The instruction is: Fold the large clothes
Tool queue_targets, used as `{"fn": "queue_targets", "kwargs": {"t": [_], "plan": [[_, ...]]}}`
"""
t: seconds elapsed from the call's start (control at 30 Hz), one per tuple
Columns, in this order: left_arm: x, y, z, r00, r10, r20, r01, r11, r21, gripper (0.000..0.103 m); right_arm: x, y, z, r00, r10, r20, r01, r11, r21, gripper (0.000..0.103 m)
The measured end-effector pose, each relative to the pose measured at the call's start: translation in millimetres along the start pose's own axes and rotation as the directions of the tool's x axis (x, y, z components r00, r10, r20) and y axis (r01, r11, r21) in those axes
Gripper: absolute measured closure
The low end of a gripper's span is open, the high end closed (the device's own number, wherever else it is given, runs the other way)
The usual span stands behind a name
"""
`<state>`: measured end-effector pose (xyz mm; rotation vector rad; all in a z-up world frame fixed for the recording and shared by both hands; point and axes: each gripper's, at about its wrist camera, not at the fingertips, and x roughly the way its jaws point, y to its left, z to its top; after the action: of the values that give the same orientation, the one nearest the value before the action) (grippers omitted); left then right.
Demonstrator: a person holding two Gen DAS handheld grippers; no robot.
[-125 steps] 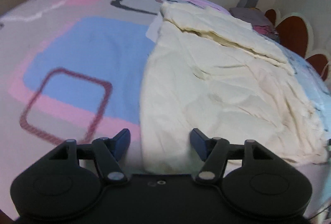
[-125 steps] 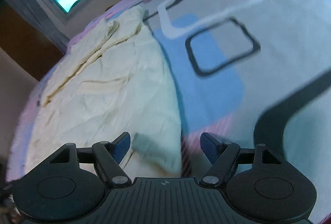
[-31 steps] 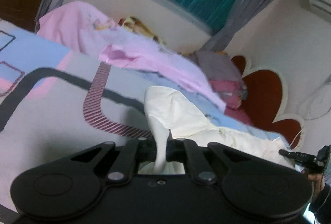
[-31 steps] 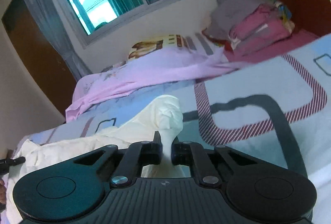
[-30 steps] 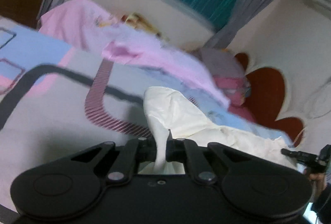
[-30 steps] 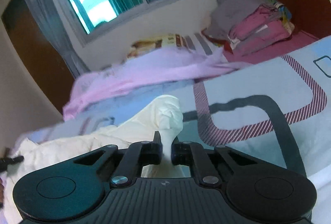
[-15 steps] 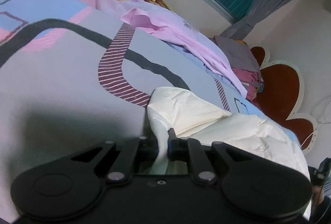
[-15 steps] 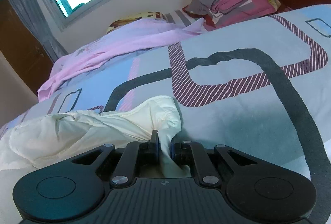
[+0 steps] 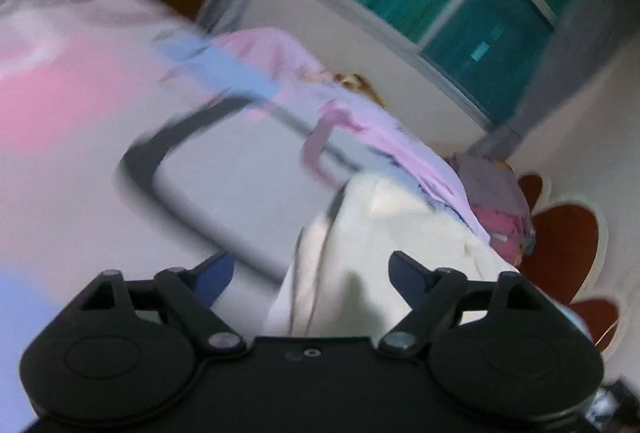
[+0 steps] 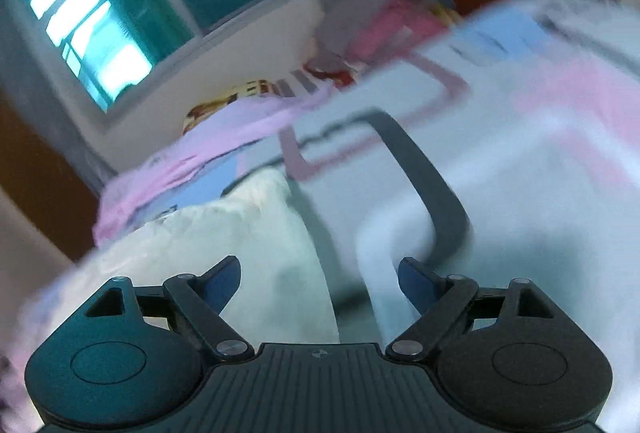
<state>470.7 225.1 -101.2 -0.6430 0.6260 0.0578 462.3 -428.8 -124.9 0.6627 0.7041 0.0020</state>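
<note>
A: We see the bed [image 9: 72,193], with the cream garment [image 9: 360,253] lying on it, blurred.

B: Our left tool [image 9: 312,275] and right tool [image 10: 320,275] hover above its edge, both spread apart, gripping nothing.

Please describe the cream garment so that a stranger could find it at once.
Start from the big bed with the patterned pastel cover. The large cream cloth garment lies on it, before the pink sheet near the window. It alone is plain and pale cream.
</note>
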Motion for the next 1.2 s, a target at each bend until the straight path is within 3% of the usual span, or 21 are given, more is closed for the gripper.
{"fn": "queue_targets", "kwargs": {"t": [0.07, 0.13, 0.23, 0.33, 0.53, 0.87, 1.1, 1.2], "plan": [[-14, 6, -24, 1.000, 0.027, -0.015, -0.028, 0.999, -0.046, 0.023, -15, -19, -18, 1.000, 0.022, -0.020, -0.019, 0.992, 0.124, 0.017], [-23, 7, -41, 0.999, 0.024, -0.026, -0.026, 0.995, -0.098, 0.023, -24, -28, -33, 0.999, 0.040, -0.032, -0.032, 0.978, 0.208, 0.027], [-30, 4, -61, 1.000, 0.011, -0.021, -0.015, 0.985, -0.174, 0.022, -28, -30, -50, 0.997, 0.069, -0.047, -0.054, 0.961, 0.273, 0.028], [-33, 0, -76, 1.000, 0.029, 0.012, -0.024, 0.962, -0.272, 0.016, -26, -28, -53, 0.993, 0.100, -0.062, -0.076, 0.945, 0.318, 0.028], [-22, -5, -81, 0.999, -0.029, 0.031, 0.038, 0.929, -0.367, 0.022, -18, -29, -58, 0.986, 0.155, -0.054, -0.122, 0.910, 0.396, 0.028], [6, 0, -88, 0.995, -0.090, 0.033, 0.095, 0.892, -0.441, 0.033, -2, -19, -65, 0.985, 0.169, -0.026, -0.143, 0.896, 0.421, 0.028], [20, -4, -83, 0.995, -0.088, 0.051, 0.102, 0.892, -0.440, 0.033, 12, -13, -63, 0.989, 0.146, 0.002, -0.133, 0.898, 0.419, 0.028], [25, -5, -81, 0.995, -0.087, 0.039, 0.095, 0.896, -0.435, 0.043, 16, -6, -62, 0.994, 0.111, 0.005, -0.105, 0.921, 0.376, 0.034]]}}
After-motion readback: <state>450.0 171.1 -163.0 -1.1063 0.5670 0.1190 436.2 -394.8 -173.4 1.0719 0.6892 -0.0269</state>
